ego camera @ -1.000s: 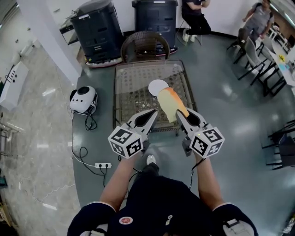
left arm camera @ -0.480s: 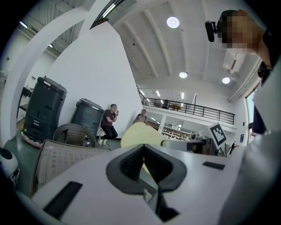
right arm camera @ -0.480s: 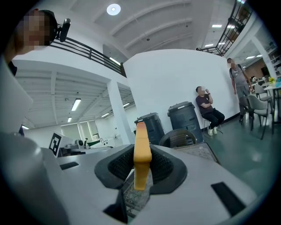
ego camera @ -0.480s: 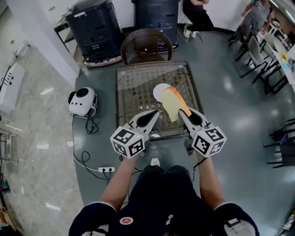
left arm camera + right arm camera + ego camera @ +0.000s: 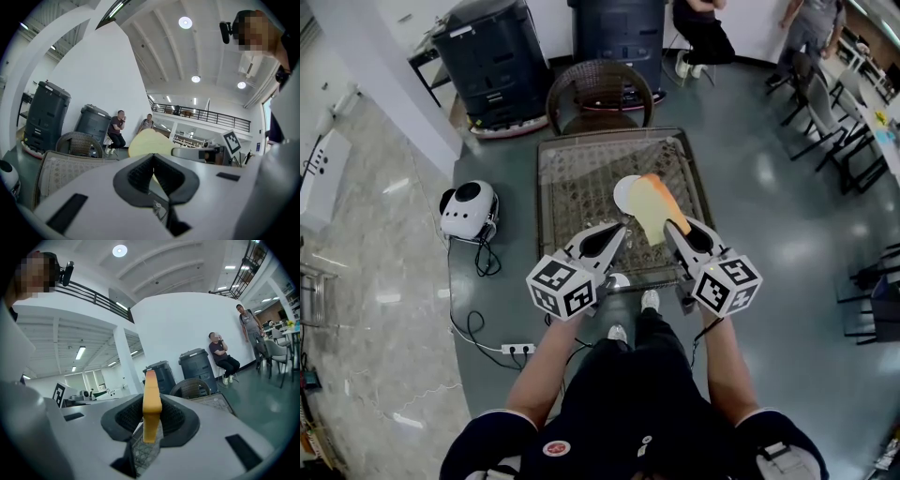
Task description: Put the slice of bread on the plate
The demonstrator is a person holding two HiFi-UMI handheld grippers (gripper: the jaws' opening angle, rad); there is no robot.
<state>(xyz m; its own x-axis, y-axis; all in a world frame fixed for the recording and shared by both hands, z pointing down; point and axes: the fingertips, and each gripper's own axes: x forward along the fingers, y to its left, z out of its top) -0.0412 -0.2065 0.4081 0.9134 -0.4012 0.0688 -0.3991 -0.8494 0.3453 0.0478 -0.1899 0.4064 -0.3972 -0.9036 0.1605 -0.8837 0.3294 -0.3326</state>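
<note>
Pale orange-crusted bread slice (image 5: 653, 208) sits pinched in our right tongs (image 5: 669, 226) near the round white plate (image 5: 622, 191); left tongs (image 5: 623, 226) closed, empty.

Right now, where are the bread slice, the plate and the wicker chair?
bread slice (image 5: 653, 211): head view, on its pale flat face.
plate (image 5: 623, 194): head view, on the bare left part of it.
wicker chair (image 5: 598, 86): head view, on its curved backrest.

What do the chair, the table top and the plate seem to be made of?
Chair: brown woven wicker, matt. Table top: pale woven lattice, perhaps under glass, given its sheen. Plate: smooth plain white, ceramic or plastic.
</note>
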